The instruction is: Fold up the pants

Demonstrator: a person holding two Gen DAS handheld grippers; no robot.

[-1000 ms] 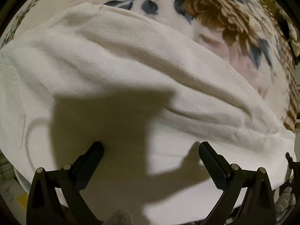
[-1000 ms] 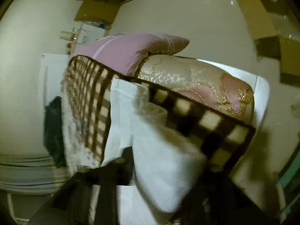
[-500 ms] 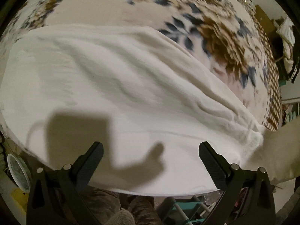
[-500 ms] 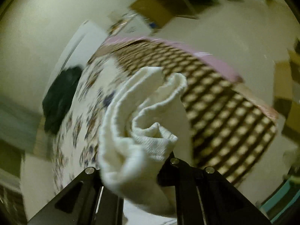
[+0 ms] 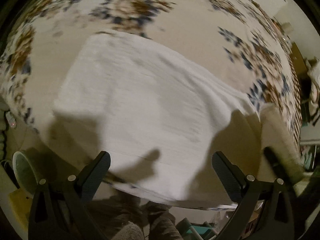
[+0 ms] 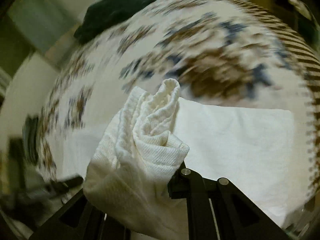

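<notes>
Floral bedspread (image 5: 180, 20) filling my blurred frames, white pants (image 5: 144, 104) spread mid-frame on it, my right hand-held gripper (image 6: 152, 172) clamped on a bunched pants end, my left hand-held gripper (image 5: 160, 166) apart, lower frame, holding nothing

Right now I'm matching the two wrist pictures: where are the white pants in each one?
Left wrist: the white pants lie spread across the middle, beyond the open left tongs.
Right wrist: a bunched part is gripped in the right tongs, low centre; the rest lies flat to the right.
Shared landmark: the floral blanket under them.
</notes>
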